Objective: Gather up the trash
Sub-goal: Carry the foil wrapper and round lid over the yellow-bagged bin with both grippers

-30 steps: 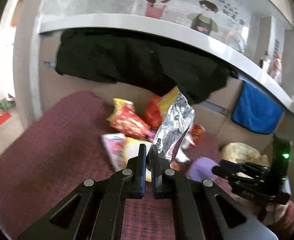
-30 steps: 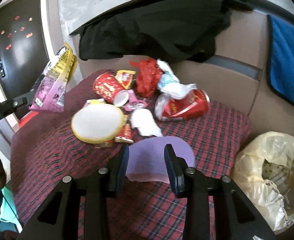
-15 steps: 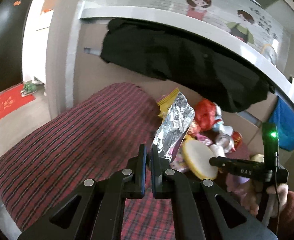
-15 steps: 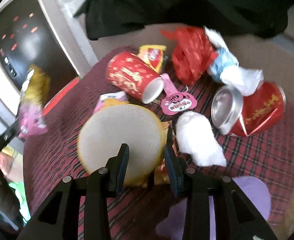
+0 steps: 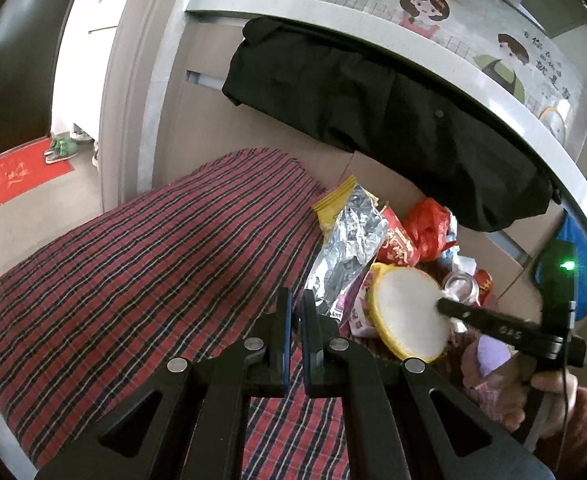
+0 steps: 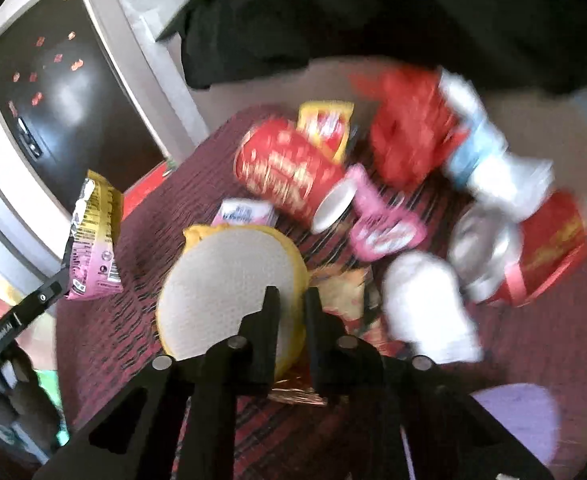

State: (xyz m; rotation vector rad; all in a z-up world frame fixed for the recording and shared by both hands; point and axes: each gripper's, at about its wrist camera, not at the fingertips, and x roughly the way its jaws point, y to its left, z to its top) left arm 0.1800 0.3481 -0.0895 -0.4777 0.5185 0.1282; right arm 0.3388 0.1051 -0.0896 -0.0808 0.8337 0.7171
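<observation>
Left gripper (image 5: 295, 312) is clamped on the foil wrapper (image 5: 345, 252), lifted clear of the pile; right gripper (image 6: 291, 300) has just closed, pinching the yellow lid's (image 6: 229, 284) rim on the plaid cloth (image 5: 153, 260), probably to lift it.

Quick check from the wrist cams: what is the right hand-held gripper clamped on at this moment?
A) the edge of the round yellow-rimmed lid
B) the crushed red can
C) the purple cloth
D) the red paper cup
A: the right hand-held gripper has just closed, and its narrow jaws pinch the edge of the round yellow-rimmed lid; the red paper cup lies untouched beyond.
</observation>
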